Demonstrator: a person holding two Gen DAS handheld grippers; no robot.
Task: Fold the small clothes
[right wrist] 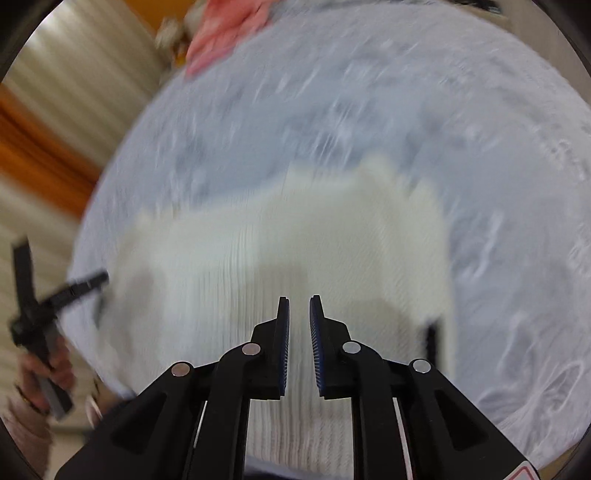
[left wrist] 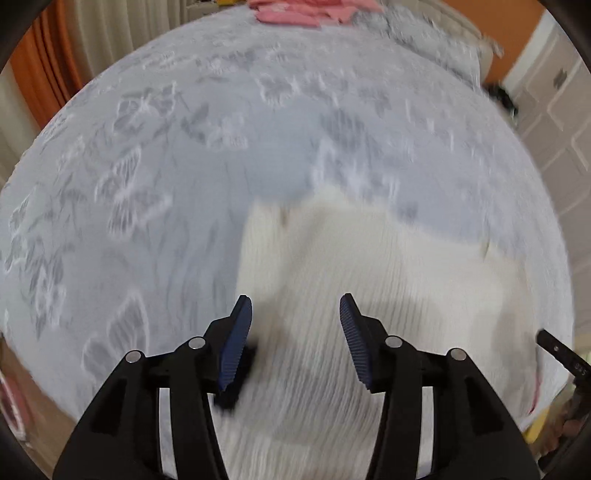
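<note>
A white ribbed knit garment [left wrist: 369, 258] lies spread on a pale grey flowered bedspread [left wrist: 221, 166]. My left gripper [left wrist: 295, 299] hovers over the garment's near part, open, with nothing pinched between its blue pads. In the right wrist view the same garment [right wrist: 295, 229] fills the middle, blurred. My right gripper [right wrist: 299, 299] points down at it, its pads only a narrow slit apart with no cloth caught between them. At the far left of that view a hand holds the left gripper [right wrist: 37, 314] by the garment's edge.
Pink clothes [left wrist: 303, 11] lie at the far end of the bedspread [right wrist: 369, 110], also seen as pink clothes [right wrist: 225, 33] from the right. Cream curtains [right wrist: 85, 55] and an orange wall stand beyond the bed's left side, and a white panelled door [left wrist: 554, 122] to the right.
</note>
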